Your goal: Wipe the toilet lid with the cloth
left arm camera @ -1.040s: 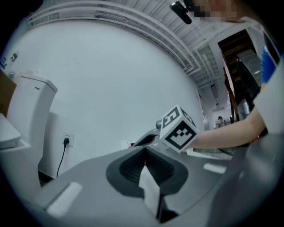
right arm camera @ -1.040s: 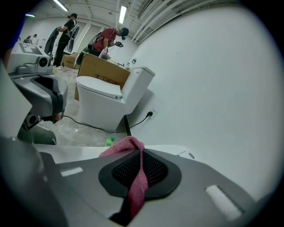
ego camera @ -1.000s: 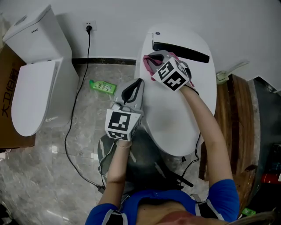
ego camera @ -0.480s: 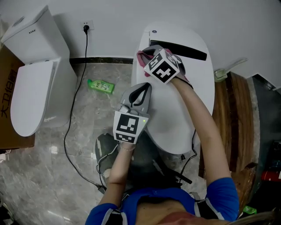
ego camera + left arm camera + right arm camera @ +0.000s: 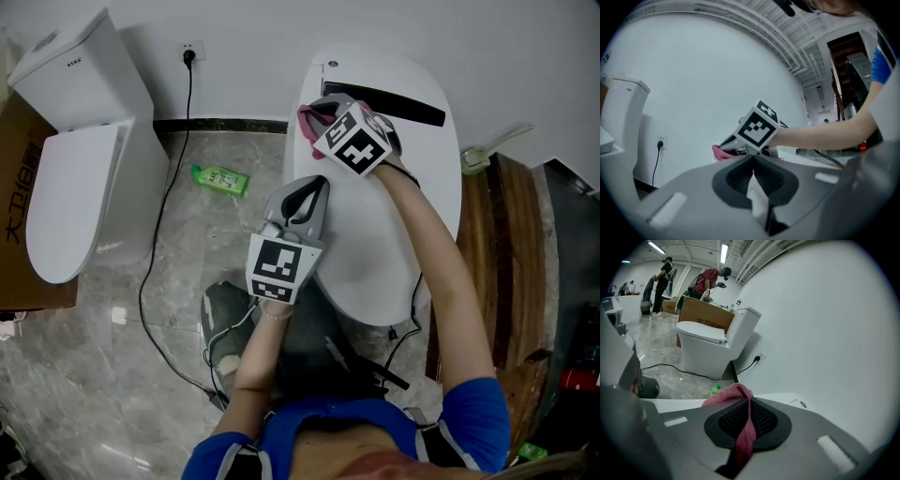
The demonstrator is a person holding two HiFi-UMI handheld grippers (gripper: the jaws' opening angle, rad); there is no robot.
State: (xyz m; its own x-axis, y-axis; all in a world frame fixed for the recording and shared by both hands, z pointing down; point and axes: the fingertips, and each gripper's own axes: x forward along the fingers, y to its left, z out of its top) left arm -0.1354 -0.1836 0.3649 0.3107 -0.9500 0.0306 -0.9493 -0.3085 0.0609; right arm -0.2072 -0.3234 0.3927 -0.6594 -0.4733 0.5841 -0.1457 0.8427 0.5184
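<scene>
Right gripper (image 5: 320, 112): jaws clamped on pink cloth (image 5: 308, 118), which bunches out past the tips.
Cloth: at rear left edge of white toilet lid (image 5: 384, 225).
Left gripper (image 5: 317, 185): jaws together at the tips over the lid's left edge; a pale sliver shows behind them, nature unclear.
Floor: green bottle (image 5: 218, 178), black cable (image 5: 157, 246).
Left: second toilet (image 5: 75, 187).

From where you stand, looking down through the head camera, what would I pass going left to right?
cardboard box → spare white toilet → plugged-in black cable → green bottle → toilet lid → brown wooden planks
</scene>
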